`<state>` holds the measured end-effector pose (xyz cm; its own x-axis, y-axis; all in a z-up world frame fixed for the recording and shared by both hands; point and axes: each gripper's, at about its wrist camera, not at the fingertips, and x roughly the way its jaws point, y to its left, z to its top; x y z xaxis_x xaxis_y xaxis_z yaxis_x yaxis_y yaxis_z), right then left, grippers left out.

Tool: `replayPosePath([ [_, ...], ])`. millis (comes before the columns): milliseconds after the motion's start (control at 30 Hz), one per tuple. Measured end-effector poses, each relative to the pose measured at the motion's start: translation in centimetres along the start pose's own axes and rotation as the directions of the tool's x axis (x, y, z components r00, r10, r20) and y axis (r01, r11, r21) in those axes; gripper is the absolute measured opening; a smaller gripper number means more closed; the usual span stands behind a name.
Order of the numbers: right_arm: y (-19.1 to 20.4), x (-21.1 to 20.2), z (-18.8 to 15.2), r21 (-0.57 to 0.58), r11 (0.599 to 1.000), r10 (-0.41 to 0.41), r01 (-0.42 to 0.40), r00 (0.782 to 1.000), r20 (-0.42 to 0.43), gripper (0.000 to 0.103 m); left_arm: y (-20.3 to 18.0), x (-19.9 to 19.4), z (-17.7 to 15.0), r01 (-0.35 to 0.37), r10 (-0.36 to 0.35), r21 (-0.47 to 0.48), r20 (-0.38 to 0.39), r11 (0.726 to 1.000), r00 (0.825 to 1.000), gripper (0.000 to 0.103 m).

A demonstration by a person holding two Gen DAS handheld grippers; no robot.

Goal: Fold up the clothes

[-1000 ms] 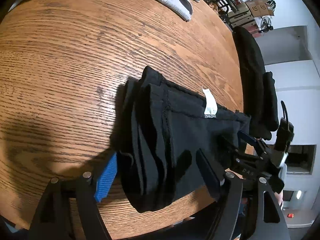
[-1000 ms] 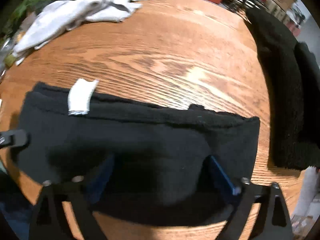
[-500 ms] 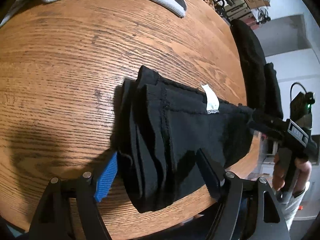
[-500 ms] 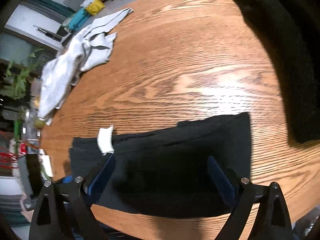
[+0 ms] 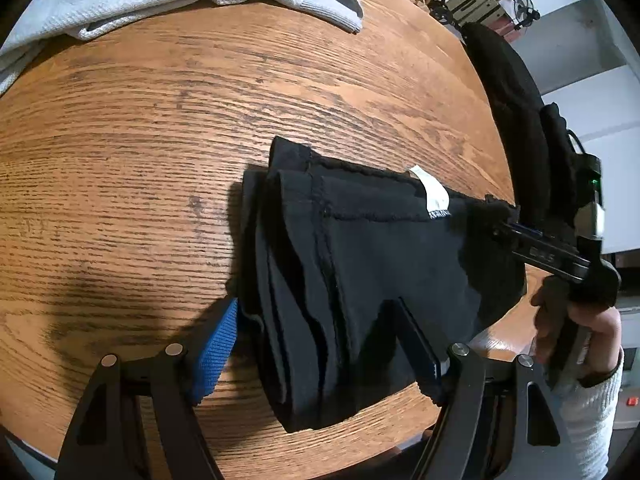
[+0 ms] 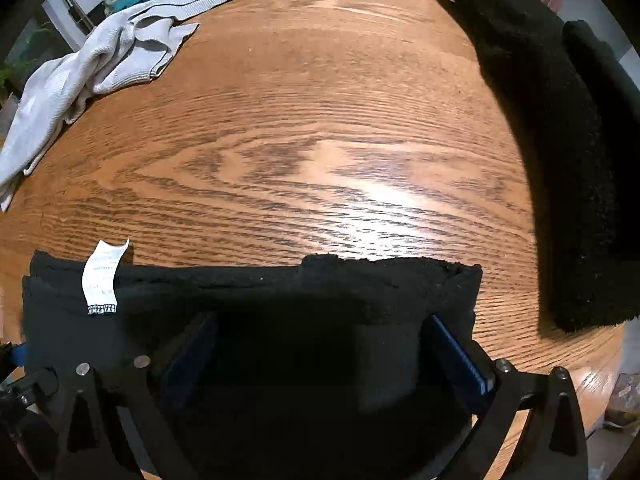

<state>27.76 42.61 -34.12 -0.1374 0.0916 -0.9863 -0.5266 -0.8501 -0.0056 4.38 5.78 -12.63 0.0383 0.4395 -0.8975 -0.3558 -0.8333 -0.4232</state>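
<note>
Left gripper: blue-padded fingers spread either side of the near end of the folded black fabric garment, as a second ago; one pad beside its layered edge, the other lying over the cloth; whether the pads press cannot be told

Right gripper: jaws opening, wide over the garment's other end, cloth between them; a second ago it sat at that end too, then swung away half a second ago

Folded black garment: flat at the near edge of the round oak-grain wooden table, white care label upward, unmoved

Dark fleece garment: along the table's right edge

Crumpled pale grey knit garment: far left
</note>
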Motion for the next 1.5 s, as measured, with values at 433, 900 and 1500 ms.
replayPosePath([
  [433, 1.8, -3.3, -8.4, -0.08, 0.997, 0.01, 0.007, 0.976, 0.216, 0.099, 0.0, -0.2, -1.8, -0.055, 0.056, -0.028, 0.016, 0.998, 0.998, 0.077],
  [900, 3.3, -3.1, -8.3, -0.143, 0.986, 0.118, -0.09, 0.973, 0.201, 0.103, -0.6, -0.7, -2.4, -0.032, 0.032, -0.023, 0.029, 0.999, 0.999, 0.077],
  [1500, 4.3, -1.2, -8.9, -0.139, 0.99, 0.051, -0.024, 0.98, 0.191, 0.103, -1.8, 0.2, -2.2, -0.092, 0.087, 0.114, 0.047, 0.989, 0.995, 0.086],
])
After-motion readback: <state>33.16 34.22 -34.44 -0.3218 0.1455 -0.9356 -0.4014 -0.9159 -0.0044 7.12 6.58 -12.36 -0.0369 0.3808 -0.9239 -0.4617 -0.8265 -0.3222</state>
